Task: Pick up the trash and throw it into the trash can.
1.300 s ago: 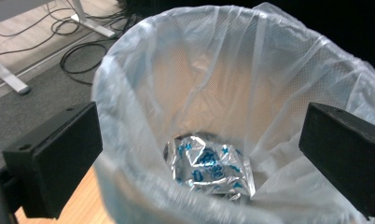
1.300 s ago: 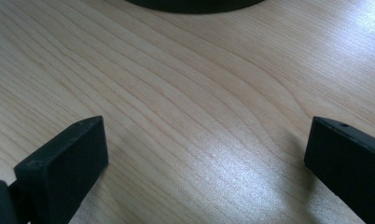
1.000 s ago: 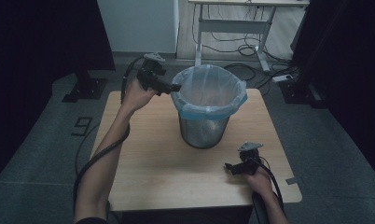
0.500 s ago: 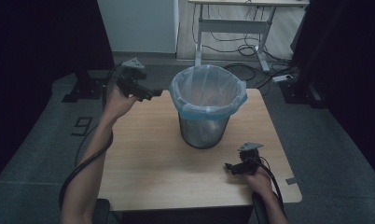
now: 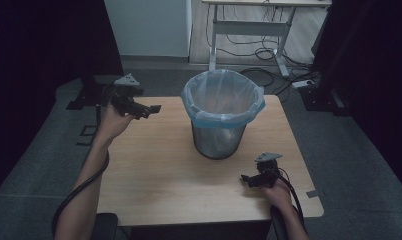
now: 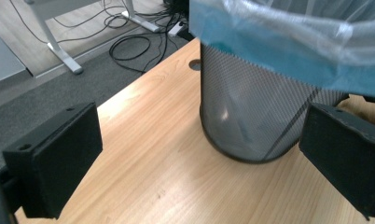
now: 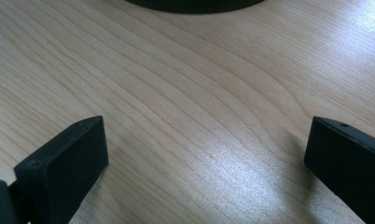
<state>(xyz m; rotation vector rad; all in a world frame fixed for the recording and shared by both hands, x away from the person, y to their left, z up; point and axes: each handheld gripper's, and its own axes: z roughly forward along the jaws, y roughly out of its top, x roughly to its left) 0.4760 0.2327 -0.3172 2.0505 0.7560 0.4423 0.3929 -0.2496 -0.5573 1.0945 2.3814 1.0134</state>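
A black mesh waste bin (image 5: 220, 135) lined with a pale blue plastic bag (image 5: 223, 102) stands upright near the middle back of the wooden table (image 5: 159, 175). My left gripper (image 5: 148, 109) hovers over the table's far left corner, pointing toward the bin, open with nothing between its jaws. In the left gripper view the bin (image 6: 265, 116) and its bag (image 6: 297, 42) are close ahead, between the wide-apart jaws. My right gripper (image 5: 246, 178) rests low near the table's front right, open and empty. In the right gripper view the bin's base (image 7: 195, 4) edges the top.
A desk frame (image 5: 249, 35) and tangled cables (image 5: 269, 55) lie on the floor behind the table. A dark stand base (image 5: 89, 92) sits on the floor at the far left. A round cable hole (image 6: 194, 65) pierces the tabletop behind the bin.
My left gripper has drawn away from the bin's rim, moving left and down toward the table's far left corner. The right gripper has stayed put.
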